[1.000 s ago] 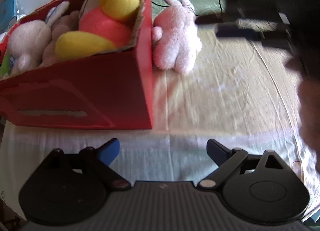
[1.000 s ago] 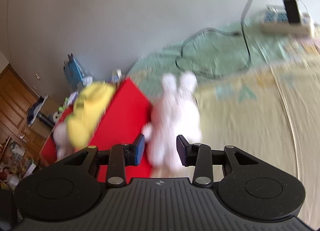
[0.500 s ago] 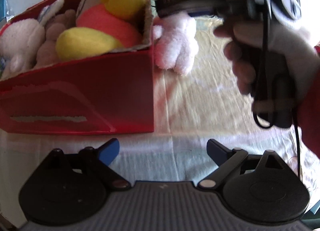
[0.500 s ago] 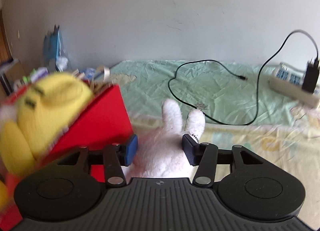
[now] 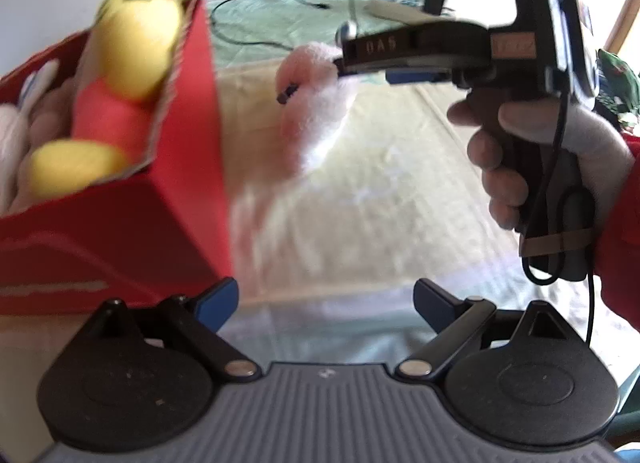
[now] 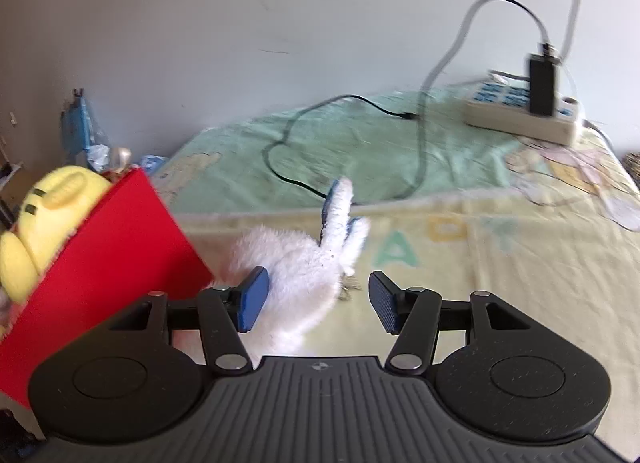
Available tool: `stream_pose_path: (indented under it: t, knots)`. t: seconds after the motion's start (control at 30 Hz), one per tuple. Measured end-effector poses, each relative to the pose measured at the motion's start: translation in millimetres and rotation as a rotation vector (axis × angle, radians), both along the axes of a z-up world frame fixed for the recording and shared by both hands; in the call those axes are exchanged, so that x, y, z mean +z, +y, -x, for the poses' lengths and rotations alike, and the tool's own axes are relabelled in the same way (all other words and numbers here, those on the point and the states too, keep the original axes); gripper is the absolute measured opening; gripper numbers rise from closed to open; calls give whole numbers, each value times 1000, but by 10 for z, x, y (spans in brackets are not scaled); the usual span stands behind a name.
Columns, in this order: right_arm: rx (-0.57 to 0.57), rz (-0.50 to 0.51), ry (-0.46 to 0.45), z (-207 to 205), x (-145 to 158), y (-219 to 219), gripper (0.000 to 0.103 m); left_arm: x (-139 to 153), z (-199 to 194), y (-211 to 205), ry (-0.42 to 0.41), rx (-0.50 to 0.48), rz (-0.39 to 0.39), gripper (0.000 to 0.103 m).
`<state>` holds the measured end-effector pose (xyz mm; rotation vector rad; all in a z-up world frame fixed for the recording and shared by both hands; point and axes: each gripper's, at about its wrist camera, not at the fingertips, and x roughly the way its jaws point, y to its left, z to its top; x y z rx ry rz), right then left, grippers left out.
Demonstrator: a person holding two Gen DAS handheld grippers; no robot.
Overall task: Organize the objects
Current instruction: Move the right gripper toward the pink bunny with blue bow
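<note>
- the bed sheet carries everything; its near part is hidden behind your two gripper bodies, and its far edge meets the wall.
- the red box stands toward the sheet's left edge, cut off by the frame on its left side in both views.
- a yellow plush pokes out over the box's rim; the pale toys beside it are too blurred to name.
- the white bunny lies on the sheet just beside the box's right wall, its lower body hidden behind your right gripper.
- your right gripper is spread around the bunny; whether either pad touches it is hard to tell.
- your left gripper is spread wide, holding nothing.
- a power strip sits at the far right corner, blurred.
</note>
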<state>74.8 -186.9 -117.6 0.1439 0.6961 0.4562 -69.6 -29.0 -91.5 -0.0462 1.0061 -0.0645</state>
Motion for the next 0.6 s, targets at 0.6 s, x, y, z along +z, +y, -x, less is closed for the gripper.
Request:
stream_pose_path:
  t: [0.6]
  knots:
    - [-103,-267,143,106,-117,-806,51,38,-591,-443,-48,-74,-34,89]
